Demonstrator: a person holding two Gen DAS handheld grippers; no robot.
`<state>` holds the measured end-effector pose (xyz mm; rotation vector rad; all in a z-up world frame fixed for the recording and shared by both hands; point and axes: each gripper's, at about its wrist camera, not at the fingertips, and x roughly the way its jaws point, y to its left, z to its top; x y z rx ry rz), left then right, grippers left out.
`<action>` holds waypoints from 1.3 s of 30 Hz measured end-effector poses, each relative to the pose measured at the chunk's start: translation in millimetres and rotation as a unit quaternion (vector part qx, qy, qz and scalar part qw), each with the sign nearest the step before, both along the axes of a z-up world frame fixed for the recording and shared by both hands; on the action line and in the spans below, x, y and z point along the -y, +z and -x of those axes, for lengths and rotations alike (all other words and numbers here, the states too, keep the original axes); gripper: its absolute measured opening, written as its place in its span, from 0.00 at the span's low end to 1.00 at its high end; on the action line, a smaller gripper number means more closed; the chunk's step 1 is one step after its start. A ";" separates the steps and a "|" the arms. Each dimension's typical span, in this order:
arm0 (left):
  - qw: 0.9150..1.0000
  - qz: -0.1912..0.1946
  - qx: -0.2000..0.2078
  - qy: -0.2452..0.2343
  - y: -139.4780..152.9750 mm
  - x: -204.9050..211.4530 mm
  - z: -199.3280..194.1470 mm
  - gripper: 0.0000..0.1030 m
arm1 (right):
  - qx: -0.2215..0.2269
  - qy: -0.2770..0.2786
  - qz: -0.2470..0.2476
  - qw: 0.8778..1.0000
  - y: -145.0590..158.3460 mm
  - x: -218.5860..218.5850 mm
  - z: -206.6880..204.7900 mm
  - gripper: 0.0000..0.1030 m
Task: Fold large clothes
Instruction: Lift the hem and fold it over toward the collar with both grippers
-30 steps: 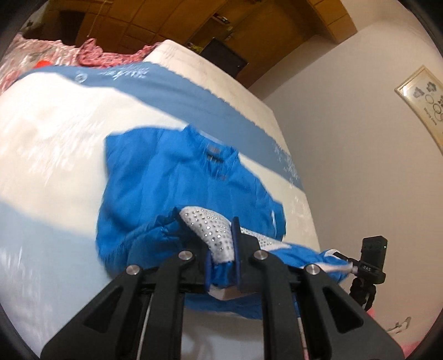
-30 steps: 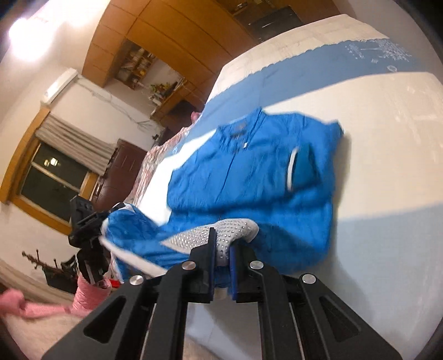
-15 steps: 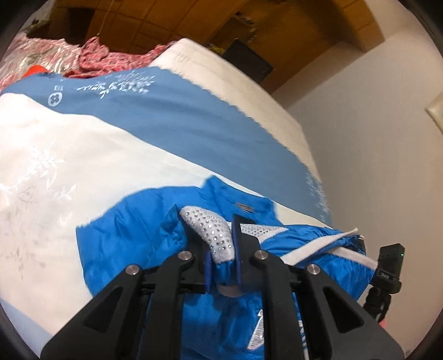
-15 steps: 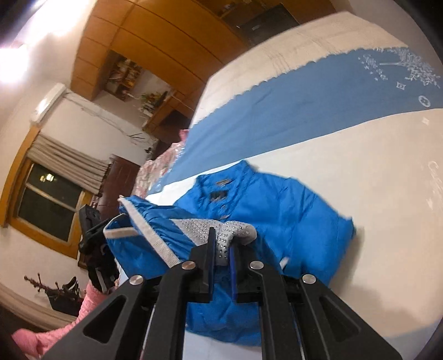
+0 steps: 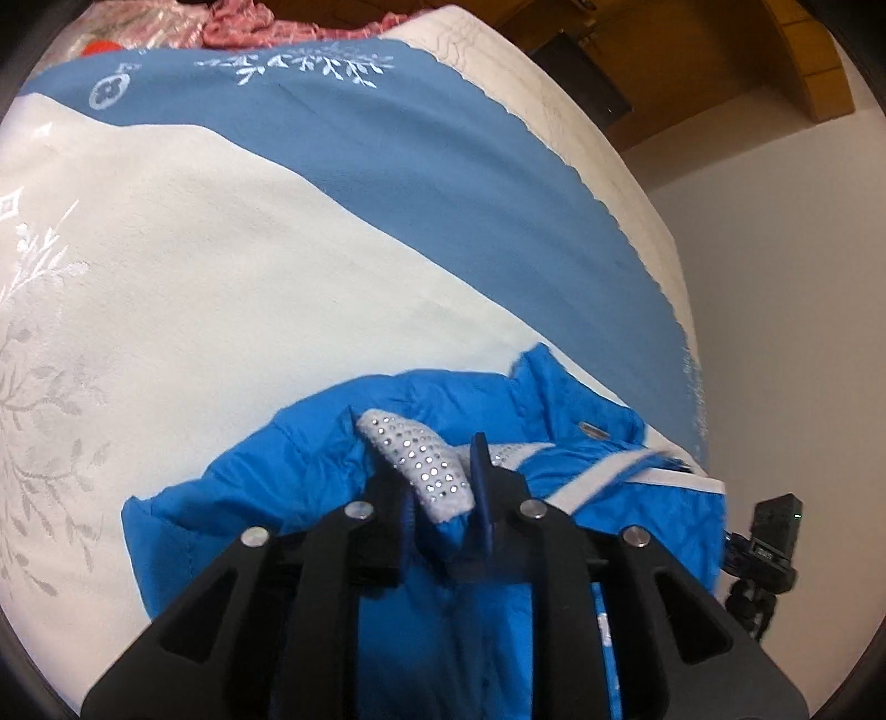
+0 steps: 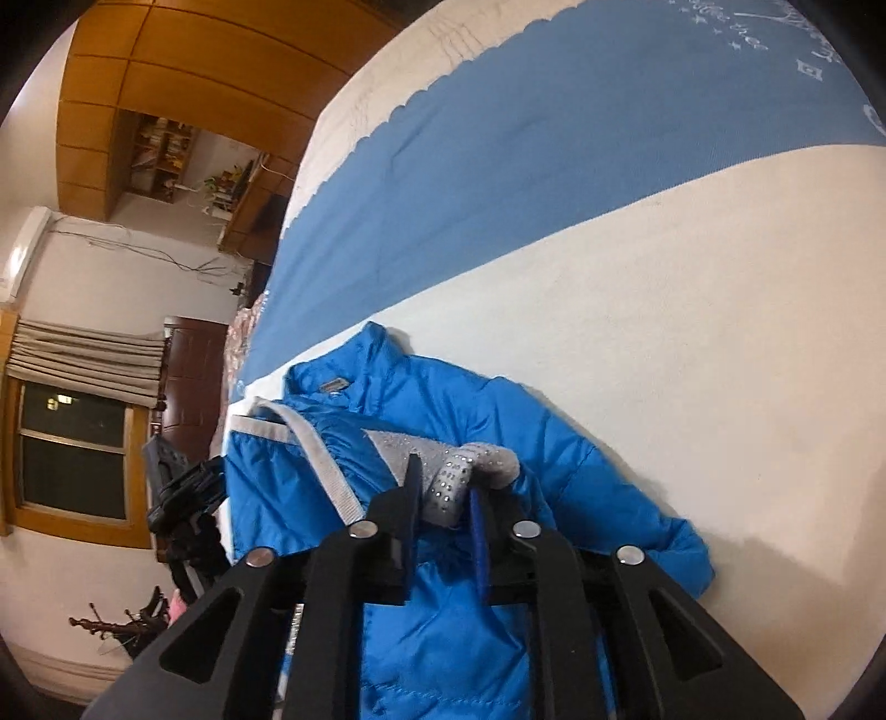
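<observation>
A bright blue padded jacket [image 5: 310,471] [image 6: 581,476] lies on the bed, its lower half folded up toward the collar [image 5: 587,426] [image 6: 338,385]. The hem has a grey studded trim [image 5: 426,465] [image 6: 448,476]. My left gripper [image 5: 416,429] has that trim between its jaws, which are opening, and the cloth sits loose in the gap. My right gripper [image 6: 446,476] is at the hem's other corner. Its jaws are opening too, with the trim slack between them. Both grippers point down at the jacket.
The bed cover [image 5: 277,288] [image 6: 692,343] is white with a broad blue band [image 5: 443,183] [image 6: 498,166]. A small camera on a tripod [image 5: 772,537] [image 6: 177,487] stands beside the bed edge. Pink bedding [image 5: 277,27] lies at the far end, and a wooden wardrobe [image 6: 166,66] stands beyond.
Both grippers carried the hem forward and down over the jacket until it lies near the collar. Their jaws, tight on the trim before, have parted.
</observation>
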<state>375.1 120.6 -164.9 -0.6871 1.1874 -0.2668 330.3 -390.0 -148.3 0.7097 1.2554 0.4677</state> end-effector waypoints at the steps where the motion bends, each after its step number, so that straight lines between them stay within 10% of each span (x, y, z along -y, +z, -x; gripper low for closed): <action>1: 1.000 0.010 0.001 -0.003 2.5 -2.6 0.8 0.24 | 0.005 0.003 -0.005 1.000 4.4 1.4 3.3 0.23; 4: 0.999 0.028 0.019 -0.011 22.6 -13.2 16.6 0.45 | 0.037 0.003 0.023 0.999 23.5 5.5 19.1 0.54; 11: 0.986 -0.139 0.071 -0.059 51.8 -11.5 78.6 0.56 | 0.041 0.022 0.067 0.997 25.9 0.1 70.5 0.54; 15: 0.978 -0.174 0.067 -0.089 34.0 8.8 101.1 0.50 | 0.037 0.032 0.096 0.994 8.5 -13.7 85.9 0.54; 20: 0.975 -0.192 0.086 -0.071 36.0 22.7 109.8 0.10 | 0.074 0.020 0.170 0.982 25.6 -29.1 89.8 0.06; 27: 0.973 -0.175 0.151 -0.014 81.3 13.6 95.3 0.06 | 0.107 -0.042 0.143 0.983 64.6 1.0 72.0 0.01; 32: 0.972 -0.218 0.088 -0.020 37.1 23.0 67.5 0.08 | 0.039 -0.057 0.172 0.983 17.6 10.1 55.1 0.00; 39: 0.983 -0.176 0.046 -0.019 -7.4 3.4 65.3 0.14 | -0.012 -0.072 0.179 0.981 -37.6 10.5 59.4 0.00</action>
